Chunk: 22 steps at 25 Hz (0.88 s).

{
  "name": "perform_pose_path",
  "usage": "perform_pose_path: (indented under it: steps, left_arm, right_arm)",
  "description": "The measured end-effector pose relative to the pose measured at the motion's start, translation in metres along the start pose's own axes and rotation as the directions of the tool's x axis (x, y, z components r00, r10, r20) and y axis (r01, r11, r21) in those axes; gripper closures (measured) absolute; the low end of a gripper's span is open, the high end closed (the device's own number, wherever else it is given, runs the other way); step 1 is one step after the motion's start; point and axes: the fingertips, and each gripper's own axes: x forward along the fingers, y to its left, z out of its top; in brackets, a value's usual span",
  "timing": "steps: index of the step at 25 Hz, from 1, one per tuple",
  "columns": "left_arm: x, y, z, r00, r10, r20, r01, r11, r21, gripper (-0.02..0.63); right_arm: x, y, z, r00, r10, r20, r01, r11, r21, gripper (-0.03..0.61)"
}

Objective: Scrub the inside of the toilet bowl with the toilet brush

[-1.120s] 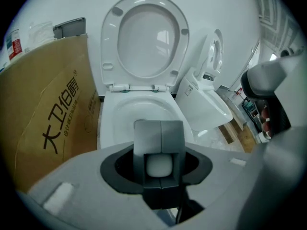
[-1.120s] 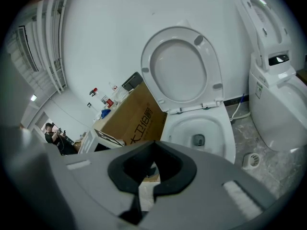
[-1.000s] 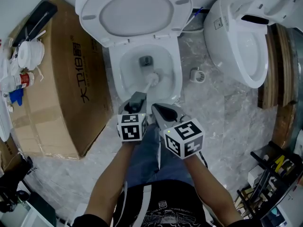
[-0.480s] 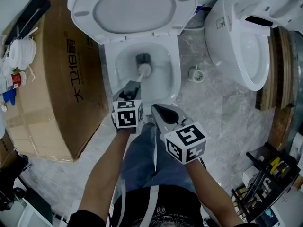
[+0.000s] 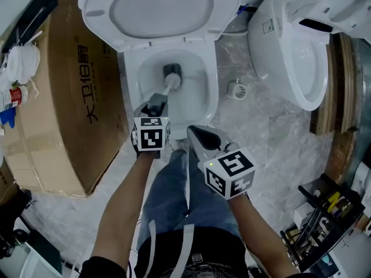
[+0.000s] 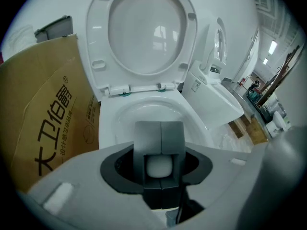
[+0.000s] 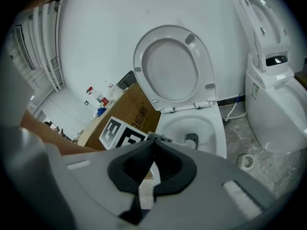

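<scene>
While left gripper [image 5: 156,104] clamps the toilet brush [image 5: 169,82] — head inside toilet bowl [image 5: 128,80] | right gripper [image 5: 193,133] closed.

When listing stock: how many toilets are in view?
2. One toilet at centre, lid raised, brush inside; a second toilet to its right. Others may be hidden.

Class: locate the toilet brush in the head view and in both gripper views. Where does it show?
Head view: upper centre, toilet brush head down in the bowl, handle in the left gripper.
Left gripper view: lower centre, only its white handle, clamped between the jaws.
Right gripper view: just right of centre, its head in the bowl.
Shared landmark: the raised toilet seat.
</scene>
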Motion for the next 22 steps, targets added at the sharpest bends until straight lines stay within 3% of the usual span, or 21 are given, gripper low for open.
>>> perform_pose_path:
  steps: [11, 22]
  left_arm:
    - [-0.053, -0.017, -0.041, 0.999, -0.041, 0.021, 0.043, 0.995, -0.087, 0.439]
    - [-0.133, -0.038, -0.014, 0.985, -0.086, 0.146, 0.101, 0.990, -0.095, 0.440]
  right_arm:
    - [-0.012, 0.024, -0.005, 1.000, -0.002, -0.022, 0.001, 1.000, -0.023, 0.580]
    - [-0.055, 0.039, 0.007, 0.997, -0.073, 0.014, 0.074, 0.997, -0.030, 0.580]
